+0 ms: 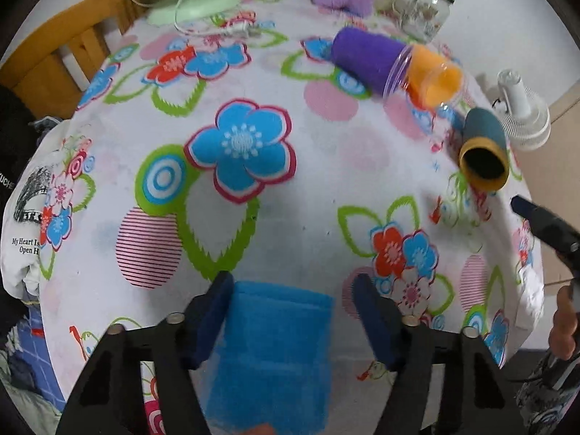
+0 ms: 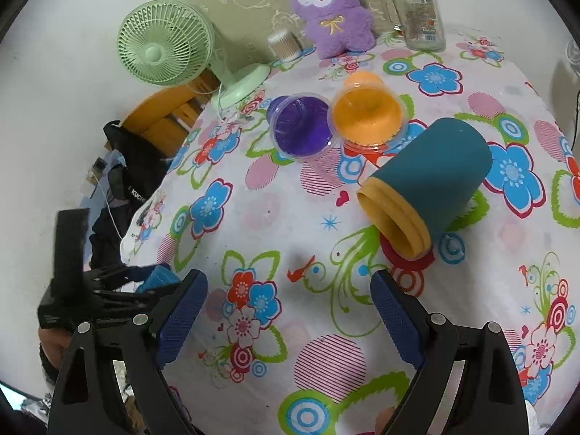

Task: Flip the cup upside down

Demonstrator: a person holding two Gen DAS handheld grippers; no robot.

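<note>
A blue cup (image 1: 275, 348) sits between the fingers of my left gripper (image 1: 290, 286), near the table's front edge; the left pad (image 1: 214, 311) touches it, the right pad (image 1: 369, 311) stands apart. A sliver of this cup shows in the right wrist view (image 2: 157, 277). My right gripper (image 2: 288, 286) is open and empty above the cloth. A teal cup with a yellow rim (image 2: 424, 188) lies on its side just ahead of it, mouth toward me; it also shows in the left wrist view (image 1: 484, 148). A purple cup (image 2: 301, 127) and an orange cup (image 2: 366, 112) lie on their sides behind.
The table has a flowered cloth (image 2: 261, 224). At the back stand a green fan (image 2: 166, 41), a purple plush toy (image 2: 331, 11), a glass jar (image 2: 417, 12) and a cotton-swab tub (image 2: 284, 45). A white fan (image 1: 522, 108) stands off the right edge. A wooden chair (image 1: 69, 50) is at left.
</note>
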